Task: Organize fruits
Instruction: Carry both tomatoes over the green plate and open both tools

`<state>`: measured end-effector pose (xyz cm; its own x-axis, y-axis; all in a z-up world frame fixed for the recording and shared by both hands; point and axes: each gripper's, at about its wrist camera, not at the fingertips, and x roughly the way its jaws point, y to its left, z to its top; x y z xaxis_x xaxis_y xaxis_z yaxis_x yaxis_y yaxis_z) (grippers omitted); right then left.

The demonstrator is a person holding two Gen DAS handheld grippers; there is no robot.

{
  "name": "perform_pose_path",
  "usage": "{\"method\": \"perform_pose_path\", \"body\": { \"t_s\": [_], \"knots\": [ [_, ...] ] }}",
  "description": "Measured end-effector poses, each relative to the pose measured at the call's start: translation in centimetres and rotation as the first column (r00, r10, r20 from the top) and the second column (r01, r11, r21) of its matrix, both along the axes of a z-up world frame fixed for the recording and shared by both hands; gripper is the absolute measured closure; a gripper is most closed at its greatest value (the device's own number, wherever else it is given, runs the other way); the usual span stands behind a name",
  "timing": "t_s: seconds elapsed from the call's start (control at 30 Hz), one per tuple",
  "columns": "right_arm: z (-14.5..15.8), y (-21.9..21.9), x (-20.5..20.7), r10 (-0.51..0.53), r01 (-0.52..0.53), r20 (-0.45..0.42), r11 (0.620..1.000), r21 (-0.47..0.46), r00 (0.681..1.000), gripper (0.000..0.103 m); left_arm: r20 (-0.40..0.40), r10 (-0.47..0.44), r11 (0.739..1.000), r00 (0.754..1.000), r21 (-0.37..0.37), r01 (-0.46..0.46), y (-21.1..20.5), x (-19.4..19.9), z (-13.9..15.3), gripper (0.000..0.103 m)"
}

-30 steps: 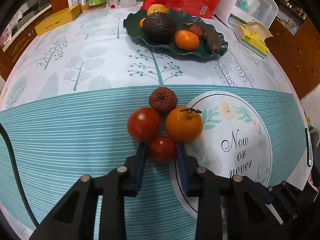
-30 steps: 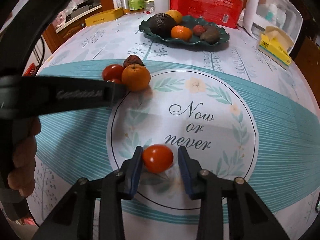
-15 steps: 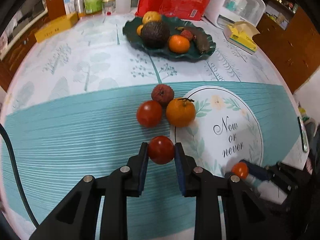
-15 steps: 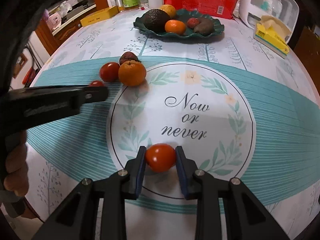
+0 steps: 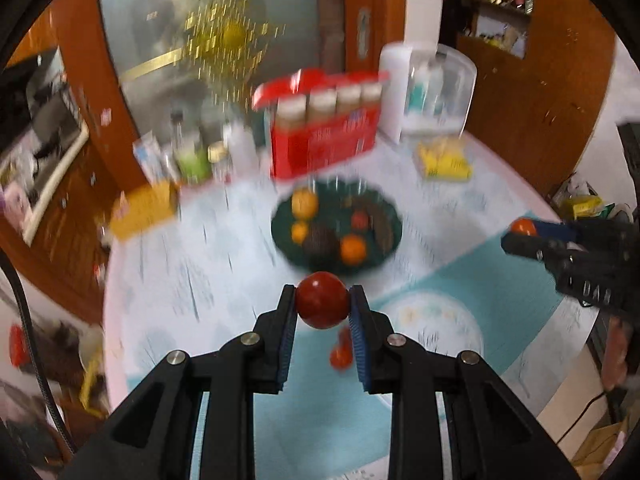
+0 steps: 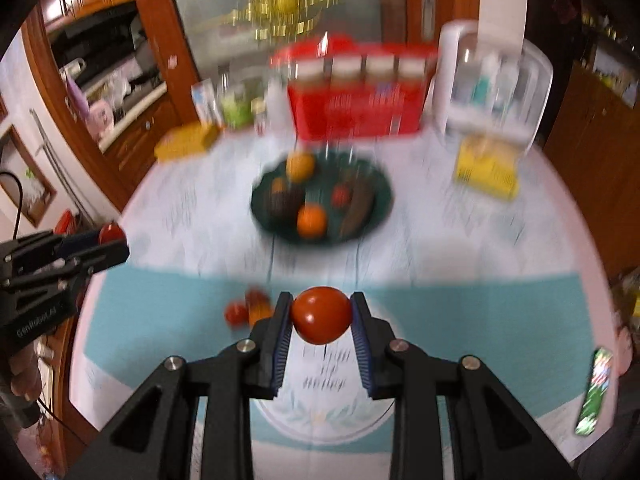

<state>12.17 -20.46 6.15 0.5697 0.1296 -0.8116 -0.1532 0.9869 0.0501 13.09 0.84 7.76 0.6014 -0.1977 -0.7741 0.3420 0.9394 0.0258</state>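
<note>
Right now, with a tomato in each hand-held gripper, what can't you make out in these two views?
- Fruit left on the tablecloth: left wrist view, red blurs half hidden behind the left hand-held gripper; count unclear.
- Green plate: both views, motion blur; dark fruits unidentifiable.
- Red box: print smeared, unreadable.
- Right hand-held gripper: its tomato hides the tablecloth lettering.

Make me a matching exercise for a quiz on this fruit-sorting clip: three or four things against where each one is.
Things:
1. left gripper
2. right gripper
3. avocado
4. yellow tissue pack

Places or states:
A. on the green plate
B. on the tablecloth, right of the plate
C. shut on a darker red tomato
D. shut on an orange-red tomato

Pairs: 1-C, 2-D, 3-A, 4-B
</note>
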Motion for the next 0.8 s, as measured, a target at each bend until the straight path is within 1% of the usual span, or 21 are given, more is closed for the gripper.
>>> {"method": "perform_pose_path", "body": {
  "t_s": [0.1,0.17,0.2,0.27,0.3,0.37,0.43,0.5,0.57,0.67,0.73,0.77,0.8],
  "knots": [
    [5.4,0.1,2.5,0.006,-0.005,0.070,1.000,-0.018,0.998,0.074,0.053,-0.031,0.999,0.998,0.011,0.031,-1.0,2.0,4.0,0.079],
    [7.7,0.4,4.1,0.009,-0.003,0.109,0.999,-0.047,0.994,0.074,0.077,-0.048,0.999,0.996,0.015,0.046,-1.9,3.3,5.6,0.079],
    [8.8,0.4,4.9,0.005,0.002,0.125,0.998,-0.056,0.992,0.074,0.097,-0.052,0.998,0.994,0.029,0.049,-2.5,4.1,6.3,0.079],
    [10.7,0.4,7.2,-0.006,0.013,0.143,0.999,-0.049,0.990,0.074,0.116,-0.060,0.997,0.992,0.055,0.054,-3.8,6.0,6.7,0.079],
    [11.1,0.2,8.2,-0.012,0.018,0.144,0.999,-0.043,0.989,0.074,0.108,-0.060,0.997,0.992,0.051,0.055,-4.4,7.3,6.7,0.079],
    [11.4,0.2,10.4,-0.027,0.034,0.146,0.998,-0.045,0.989,0.074,0.079,-0.056,0.998,0.995,0.039,0.053,-5.4,9.8,5.7,0.079],
    [10.4,-0.1,12.6,-0.042,0.047,0.132,0.998,-0.038,0.990,0.074,0.039,-0.044,0.999,0.998,0.027,0.043,-6.2,12.0,3.9,0.079],
    [8.8,-0.5,14.4,-0.054,0.056,0.101,0.998,-0.021,0.993,0.074,-0.008,-0.027,0.999,1.000,0.018,0.027,-6.7,14.0,1.4,0.079],
    [6.4,-1.1,16.2,-0.060,0.060,0.052,0.998,0.011,0.997,0.074,-0.050,-0.012,1.000,0.999,0.010,0.013,-7.0,16.0,-1.4,0.079],
    [1.6,-1.6,18.5,-0.044,0.044,0.007,0.999,0.028,0.999,0.074,-0.098,0.005,1.000,0.995,-0.011,-0.006,-7.5,18.1,-5.5,0.079],
    [-1.5,-1.7,19.9,-0.032,0.033,-0.024,0.999,0.031,0.999,0.074,-0.128,0.025,1.000,0.991,0.000,-0.025,-7.9,19.8,-8.4,0.079],
    [-3.6,-1.9,20.9,-0.024,0.027,-0.050,0.999,0.047,0.998,0.074,-0.141,0.033,0.999,0.989,0.004,-0.033,-8.1,20.5,-9.7,0.079],
    [-4.9,-1.9,21.5,-0.020,0.024,-0.068,0.998,0.061,0.997,0.074,-0.155,0.042,0.999,0.987,0.007,-0.041,-8.3,21.2,-11.0,0.079]
  ]
}}
